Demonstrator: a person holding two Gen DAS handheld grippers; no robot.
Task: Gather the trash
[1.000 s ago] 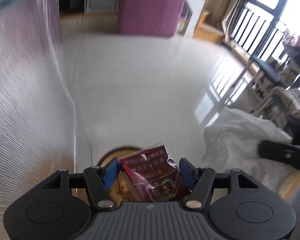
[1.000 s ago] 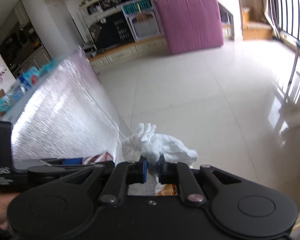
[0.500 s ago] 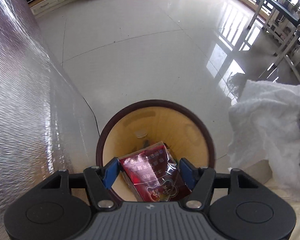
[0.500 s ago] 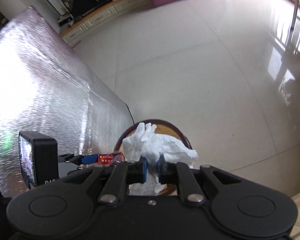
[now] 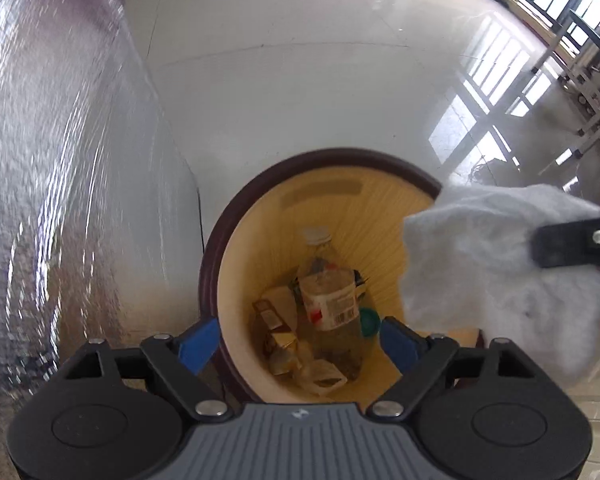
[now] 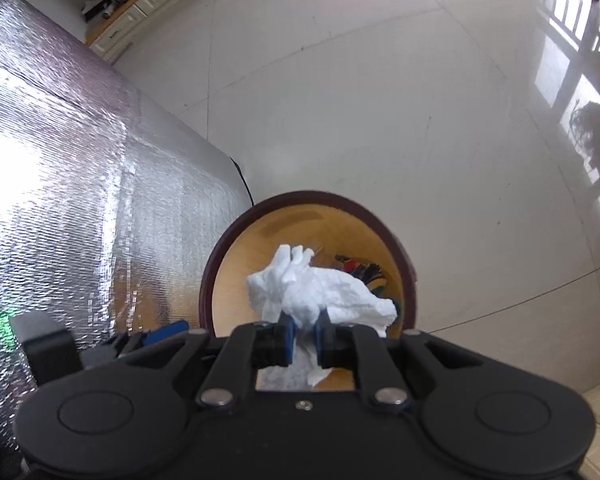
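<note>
A round bin with a dark brown rim (image 5: 236,216) and tan inside stands on the floor below both grippers. Inside lie a clear plastic bottle (image 5: 330,296), a green cap and several wrappers and small packs. My left gripper (image 5: 300,342) is open and empty over the bin's near edge. My right gripper (image 6: 303,334) is shut on a crumpled white tissue (image 6: 316,290) and holds it above the bin's rim (image 6: 396,240). The tissue also shows in the left wrist view (image 5: 480,280) at the right, over the bin's right edge.
A silver foil-covered surface (image 5: 60,180) hangs down at the left, next to the bin; it also shows in the right wrist view (image 6: 80,160). Glossy white floor tiles (image 5: 320,80) stretch beyond. Chair and table legs (image 5: 580,80) stand at the far right by the window.
My left gripper has opened and the dark red pack it held is gone from its jaws. Both grippers have tilted down over the bin. The right gripper still holds the tissue.
</note>
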